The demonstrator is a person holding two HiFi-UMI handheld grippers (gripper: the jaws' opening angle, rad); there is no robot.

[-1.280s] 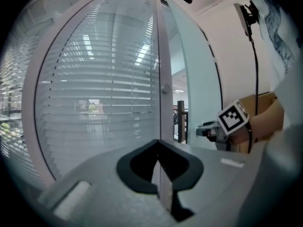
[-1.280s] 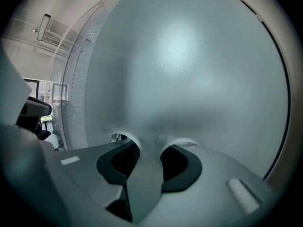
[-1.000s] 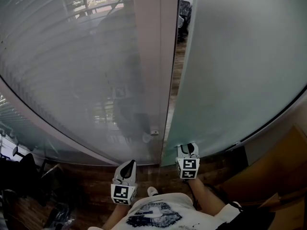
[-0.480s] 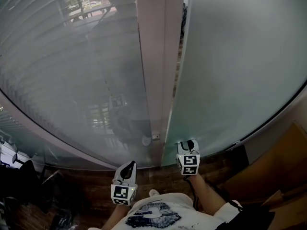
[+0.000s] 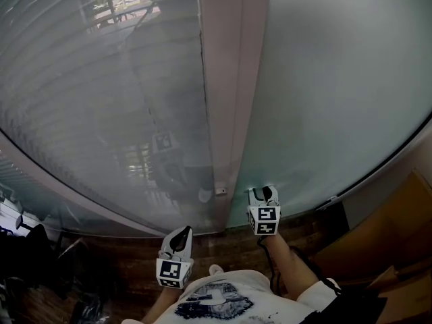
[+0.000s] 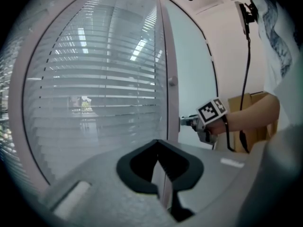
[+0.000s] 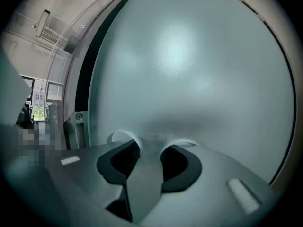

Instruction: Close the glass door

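Frosted, smooth glass door (image 5: 337,93): a tall flat sheet filling 12 to 3 o'clock, long axis upright, free edge facing 9 o'clock against the pale matte frame post (image 5: 226,79); the dark gap seen there a second ago is gone. Right gripper (image 5: 264,193), jaws spread and empty, tips on the glass at 6 o'clock. Left gripper (image 5: 179,233), jaws together, holding nothing, at 7 o'clock before the slatted blind pane (image 5: 101,100)

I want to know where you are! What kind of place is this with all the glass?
Probably an office. There is a tall frosted glass door, a glass wall beside it with slatted blinds behind, and strip lights on the ceiling past the blinds.
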